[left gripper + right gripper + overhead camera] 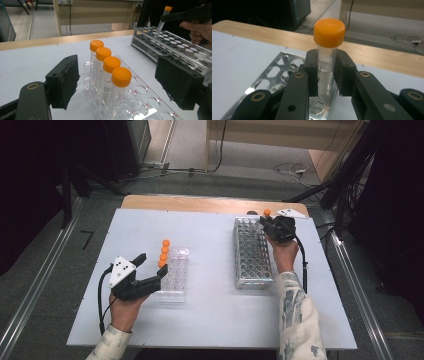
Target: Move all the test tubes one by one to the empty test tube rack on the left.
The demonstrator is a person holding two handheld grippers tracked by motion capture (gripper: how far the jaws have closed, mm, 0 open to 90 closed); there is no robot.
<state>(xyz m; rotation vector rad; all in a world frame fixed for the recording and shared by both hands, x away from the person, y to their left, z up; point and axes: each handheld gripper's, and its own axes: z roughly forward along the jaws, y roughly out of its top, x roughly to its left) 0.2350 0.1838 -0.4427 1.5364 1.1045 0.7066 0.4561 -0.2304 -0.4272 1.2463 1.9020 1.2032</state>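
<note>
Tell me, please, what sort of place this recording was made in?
Probably a lab bench set up for recording: orange-capped tubes stand in a clear rack, a metal rack sits on the white table, and cables trail across the floor behind.

Both hand-held grippers, the left gripper (150,268) and the right gripper (266,224), were matt black with blocky padded jaws, brass-ringed pivot holes and trailing black cables, the left topped by a grey three-cornered plate with dark dots; sleeves were pale with grey-blue mottling.
</note>
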